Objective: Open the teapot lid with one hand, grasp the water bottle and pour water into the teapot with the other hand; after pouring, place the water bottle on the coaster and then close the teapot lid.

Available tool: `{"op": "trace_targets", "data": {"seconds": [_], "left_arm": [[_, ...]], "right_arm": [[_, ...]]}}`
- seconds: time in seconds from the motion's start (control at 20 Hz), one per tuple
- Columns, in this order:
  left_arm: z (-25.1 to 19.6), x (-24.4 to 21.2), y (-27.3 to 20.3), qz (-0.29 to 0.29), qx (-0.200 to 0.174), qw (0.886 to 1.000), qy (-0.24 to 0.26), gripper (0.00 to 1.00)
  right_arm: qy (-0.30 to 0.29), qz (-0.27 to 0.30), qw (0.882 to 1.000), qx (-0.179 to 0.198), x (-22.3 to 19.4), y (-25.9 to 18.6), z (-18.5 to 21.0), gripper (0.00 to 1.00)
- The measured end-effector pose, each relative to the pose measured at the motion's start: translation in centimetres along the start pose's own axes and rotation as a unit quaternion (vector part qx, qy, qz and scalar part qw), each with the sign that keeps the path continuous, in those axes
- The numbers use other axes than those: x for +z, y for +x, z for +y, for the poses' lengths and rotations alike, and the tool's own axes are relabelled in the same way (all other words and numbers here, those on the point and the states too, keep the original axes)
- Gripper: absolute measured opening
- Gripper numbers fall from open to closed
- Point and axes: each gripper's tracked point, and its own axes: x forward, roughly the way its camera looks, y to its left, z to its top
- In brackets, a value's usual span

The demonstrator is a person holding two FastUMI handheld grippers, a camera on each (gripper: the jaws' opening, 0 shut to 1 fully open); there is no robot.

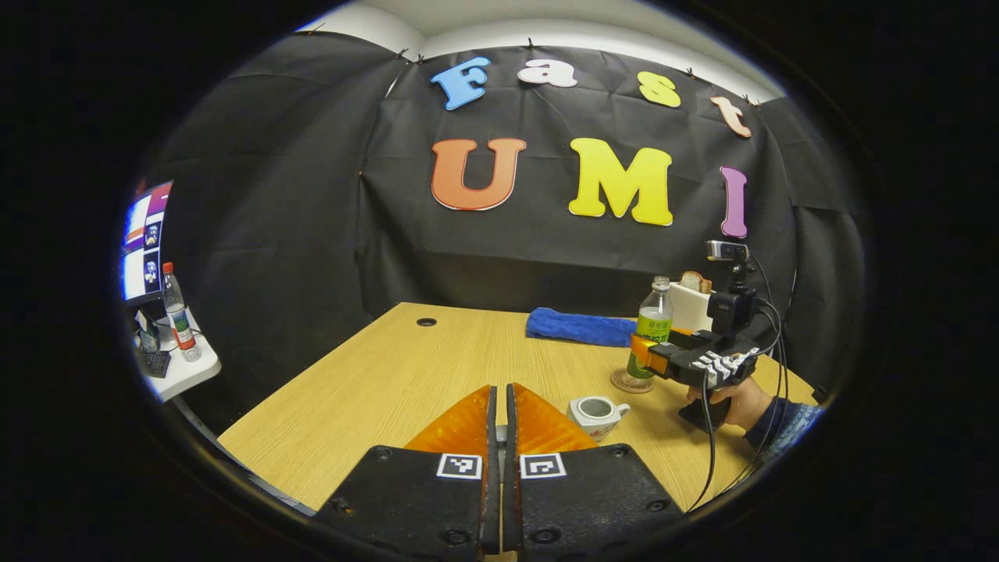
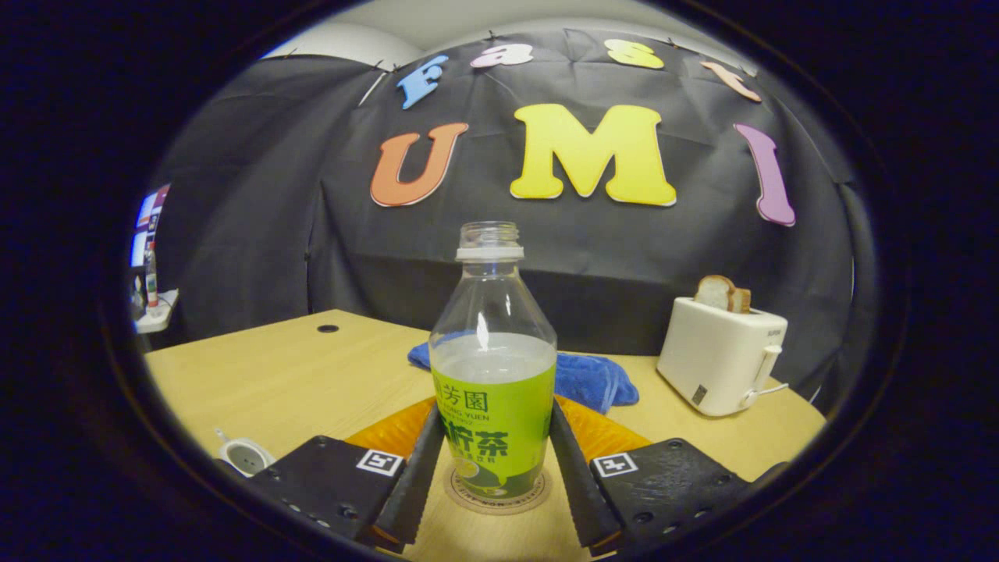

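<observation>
Water bottle (image 2: 493,390) upright on the coaster (image 2: 468,496), lower centre of the right gripper view, uncapped, between the right tongs (image 2: 493,468)

The right tongs stand wide on either side of the bottle; whether they touch it I cannot tell. In the left gripper view the teapot (image 1: 595,414) sits lidless at lower right of centre on the tabletop (image 1: 375,382), the left tongs (image 1: 500,414) pressed narrow with nothing visible between them at bottom centre. A blue cloth (image 2: 585,378) lies behind the bottle and a toaster (image 2: 722,355) stands at right
</observation>
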Motion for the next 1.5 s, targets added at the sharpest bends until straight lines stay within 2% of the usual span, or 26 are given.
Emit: {"op": "trace_targets", "data": {"seconds": [0.25,0.45,0.6,0.7,0.9,1.0,1.05,1.2,1.35,1.5], "left_arm": [[-1.0,-1.6,1.0,0.022,0.002,0.999,0.026,0.04],[-2.3,-1.2,2.2,0.019,0.004,0.999,0.041,0.04],[-3.1,-1.2,2.2,0.014,0.001,0.999,0.050,0.04],[-3.3,-1.1,2.3,0.009,0.001,0.999,0.053,0.04],[-4.0,-0.6,2.6,-0.005,-0.007,0.999,0.040,0.04],[-4.4,-0.3,3.2,-0.021,-0.015,0.999,0.035,0.04],[-4.6,-0.5,3.8,-0.022,-0.020,0.999,0.028,0.04],[-5.7,-1.6,5.7,-0.017,-0.030,0.999,0.002,0.04],[-8.0,-1.8,7.7,-0.028,-0.053,0.998,0.005,0.04],[-10.5,-1.9,9.8,-0.033,-0.082,0.996,-0.014,0.04]], "right_arm": [[0.009,0.000,1.000,0.001,-0.6,0.4,-0.2,0.76],[0.018,0.011,1.000,0.024,-0.9,0.6,0.1,0.76],[0.023,0.008,0.999,0.024,-0.4,-1.1,-0.4,0.97],[0.027,0.004,0.999,0.032,0.1,-2.4,-0.4,0.98],[0.023,-0.014,0.999,0.021,0.7,-6.5,-2.2,0.98],[0.018,-0.025,1.000,0.006,0.9,-8.8,-3.7,0.98],[0.015,-0.028,0.999,-0.022,0.8,-9.9,-5.2,0.98],[0.018,-0.038,0.998,-0.051,0.7,-13.4,-7.4,0.96],[0.003,-0.051,0.998,-0.042,1.6,-16.2,-7.9,0.96],[-0.005,-0.073,0.997,-0.032,2.6,-18.8,-8.3,0.96]]}}
